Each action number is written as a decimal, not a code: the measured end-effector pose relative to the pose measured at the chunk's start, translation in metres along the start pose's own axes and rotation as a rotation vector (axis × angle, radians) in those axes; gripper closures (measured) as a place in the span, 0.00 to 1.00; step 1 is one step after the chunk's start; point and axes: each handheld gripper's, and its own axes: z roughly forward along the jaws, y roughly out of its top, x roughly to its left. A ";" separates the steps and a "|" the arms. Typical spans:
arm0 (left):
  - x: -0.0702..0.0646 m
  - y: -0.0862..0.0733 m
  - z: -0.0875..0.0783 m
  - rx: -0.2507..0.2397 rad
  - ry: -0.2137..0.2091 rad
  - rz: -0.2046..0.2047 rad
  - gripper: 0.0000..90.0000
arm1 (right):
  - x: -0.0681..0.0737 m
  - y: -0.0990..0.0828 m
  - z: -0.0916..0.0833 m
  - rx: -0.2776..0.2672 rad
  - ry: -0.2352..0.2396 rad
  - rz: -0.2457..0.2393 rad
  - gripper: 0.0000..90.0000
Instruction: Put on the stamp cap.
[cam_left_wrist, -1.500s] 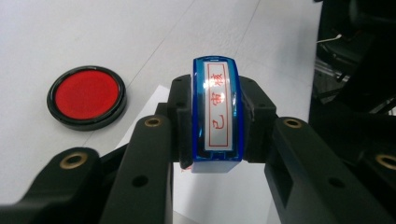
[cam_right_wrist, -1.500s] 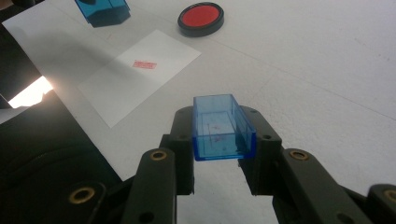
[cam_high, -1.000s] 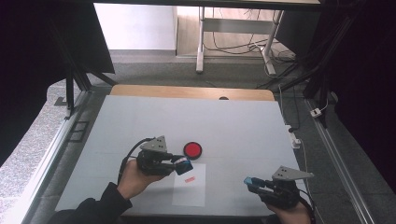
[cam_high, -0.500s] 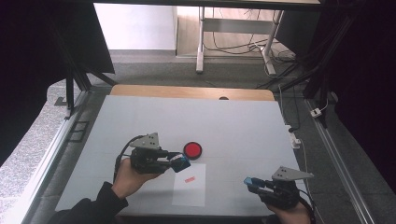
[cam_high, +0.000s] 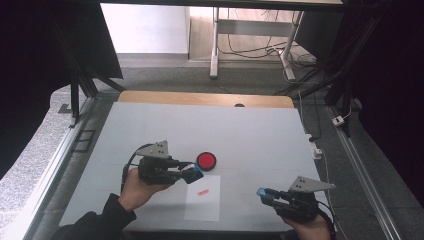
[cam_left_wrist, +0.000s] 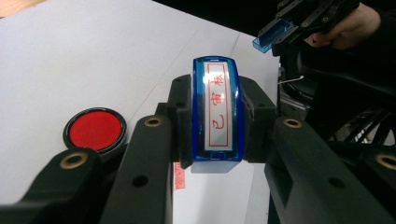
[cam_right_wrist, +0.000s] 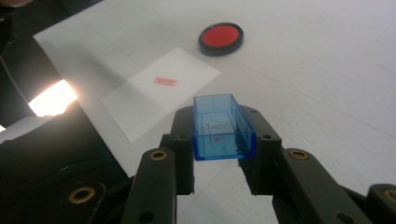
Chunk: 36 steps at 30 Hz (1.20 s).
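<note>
My left gripper (cam_high: 192, 173) (cam_left_wrist: 217, 112) is shut on a blue stamp (cam_left_wrist: 217, 109), its white face with red characters turned toward the camera. It hovers above the top edge of a white sheet of paper (cam_high: 203, 198) (cam_right_wrist: 161, 91) that bears a red stamp mark (cam_high: 202, 192) (cam_right_wrist: 165, 81). A round red ink pad (cam_high: 206, 161) (cam_left_wrist: 95, 130) (cam_right_wrist: 221, 37) lies just beyond the stamp. At the table's near right, my right gripper (cam_high: 265, 194) (cam_right_wrist: 223, 128) is shut on a clear blue stamp cap (cam_right_wrist: 222, 127) (cam_high: 263, 193), its hollow facing up.
The grey table (cam_high: 260, 135) has a wooden strip (cam_high: 205, 98) along its far edge. Black frame bars (cam_high: 80, 85) stand at the left and right, and a cable with a white plug (cam_high: 315, 147) runs off the right edge.
The left gripper with the stamp has lifted slightly off the paper and shifted a little left. The right gripper has stayed still.
</note>
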 end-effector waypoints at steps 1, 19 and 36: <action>0.000 0.000 0.000 -0.001 -0.001 0.001 0.77 | 0.001 0.002 0.001 0.001 0.005 -0.004 0.76; -0.001 0.003 -0.001 -0.014 -0.047 0.049 0.78 | 0.023 0.031 0.035 0.006 0.170 -0.157 0.76; -0.004 0.006 -0.002 -0.011 -0.113 0.106 0.78 | 0.039 0.055 0.086 0.034 0.341 -0.218 0.76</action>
